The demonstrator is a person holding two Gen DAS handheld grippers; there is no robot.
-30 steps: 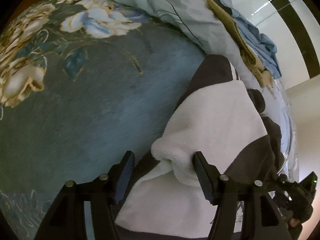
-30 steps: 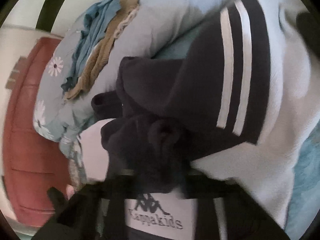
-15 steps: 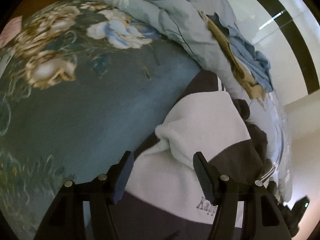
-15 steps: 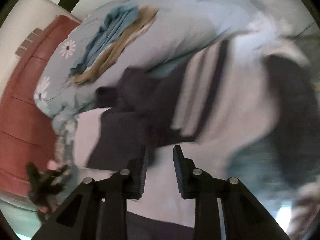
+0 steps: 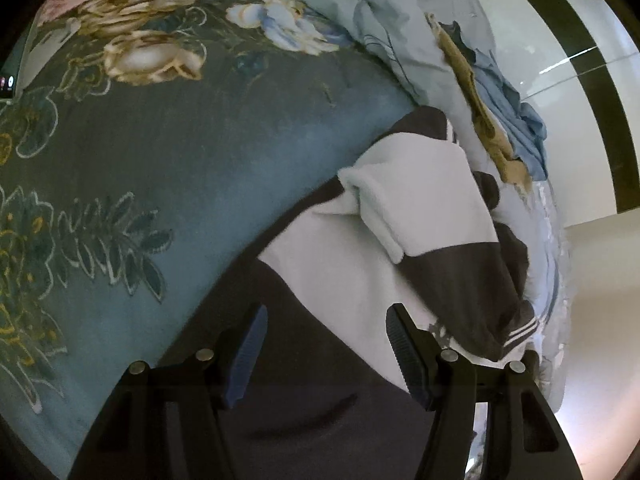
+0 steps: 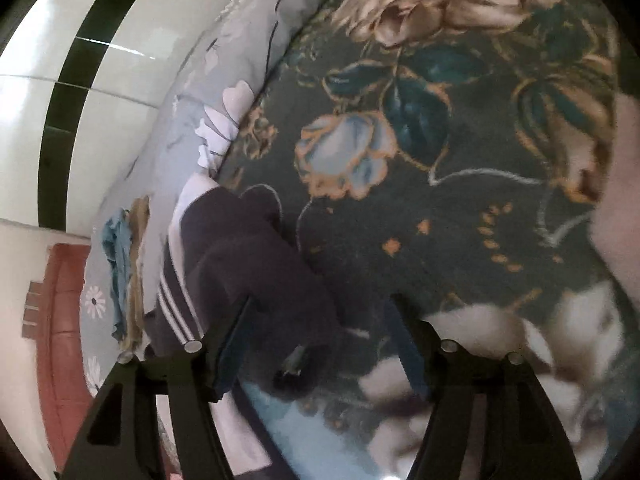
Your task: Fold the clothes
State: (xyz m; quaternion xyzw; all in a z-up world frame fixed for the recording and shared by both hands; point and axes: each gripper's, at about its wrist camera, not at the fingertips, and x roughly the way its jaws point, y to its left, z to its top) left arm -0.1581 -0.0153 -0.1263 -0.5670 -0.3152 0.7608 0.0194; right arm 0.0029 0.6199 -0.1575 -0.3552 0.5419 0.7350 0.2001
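surface: a bed [image 5: 168, 152] under a dark teal floral cover carried the work; a pale blue quilt [image 5: 384, 20] was bunched along its far edge by the wall.
garment: a dark and white sweatshirt [image 5: 400, 264] lay on the bed, part doubled over itself, a white cuff turned up on top and a striped hem near the bed's edge, likely mid-fold.
left gripper [image 5: 324, 344]: it hung over the dark panel, fingers apart and clamping nothing, probably placed to take the next edge.
right gripper [image 6: 320, 344]: blurred; its fingers were spreading, dark cloth lay under the gap, and they did not appear to pinch it.
other clothes: a blue garment [image 5: 516, 120] and a tan one [image 5: 476, 100] sat heaped on the quilt, apparently waiting their turn.
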